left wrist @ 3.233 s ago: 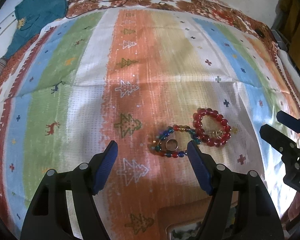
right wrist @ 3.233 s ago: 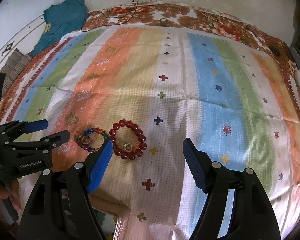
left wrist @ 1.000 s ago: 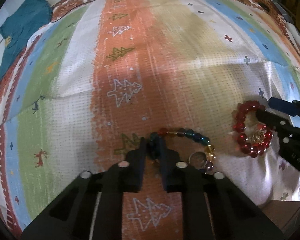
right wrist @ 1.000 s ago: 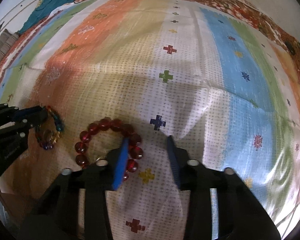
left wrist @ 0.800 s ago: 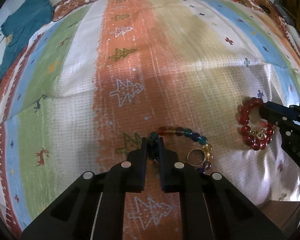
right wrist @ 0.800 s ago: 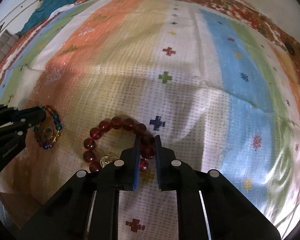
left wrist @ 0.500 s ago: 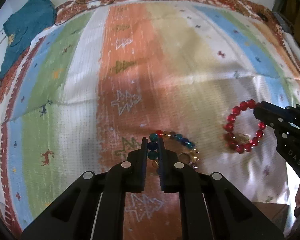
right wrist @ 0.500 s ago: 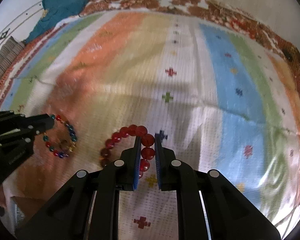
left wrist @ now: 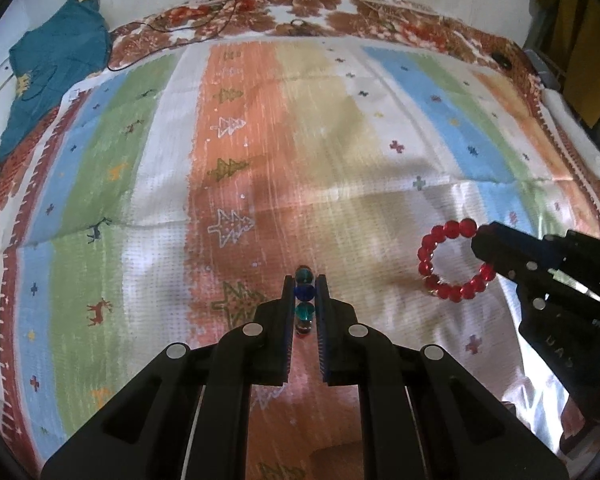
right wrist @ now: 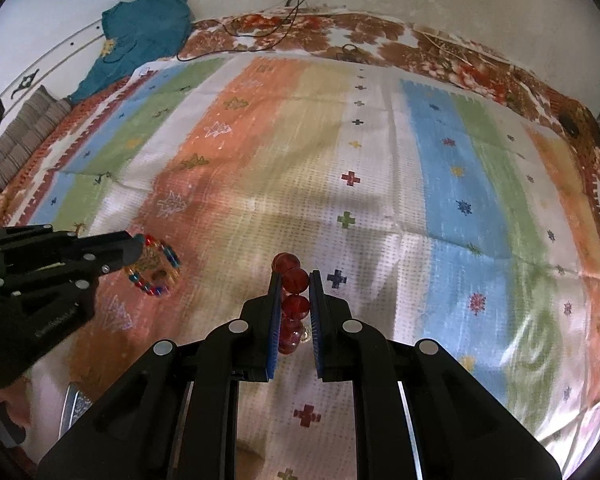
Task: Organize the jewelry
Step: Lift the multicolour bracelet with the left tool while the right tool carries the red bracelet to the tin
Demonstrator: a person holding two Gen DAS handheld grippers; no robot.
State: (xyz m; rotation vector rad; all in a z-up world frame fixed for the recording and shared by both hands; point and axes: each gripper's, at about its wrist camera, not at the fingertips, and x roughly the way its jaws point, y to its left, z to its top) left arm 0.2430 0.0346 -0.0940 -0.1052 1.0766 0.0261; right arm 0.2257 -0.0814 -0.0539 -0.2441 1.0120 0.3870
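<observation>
Two bracelets hang off the bed: the left hand-held gripper (left wrist: 304, 292) pinches the multicolored bracelet (right wrist: 156, 268), the right hand-held gripper (right wrist: 294, 292) the red bracelet (left wrist: 450, 260), each gripped by its beads, probably for separate sorting.

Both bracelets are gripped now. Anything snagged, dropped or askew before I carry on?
Nothing stands out. The left gripper pinches the multicolored bracelet, the right gripper the red bracelet. Both loops hang whole off the striped cloth. No loose beads visible.

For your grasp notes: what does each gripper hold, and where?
Left gripper: multicoloured bracelet, by its beads. Right gripper: red bracelet, likewise.
</observation>
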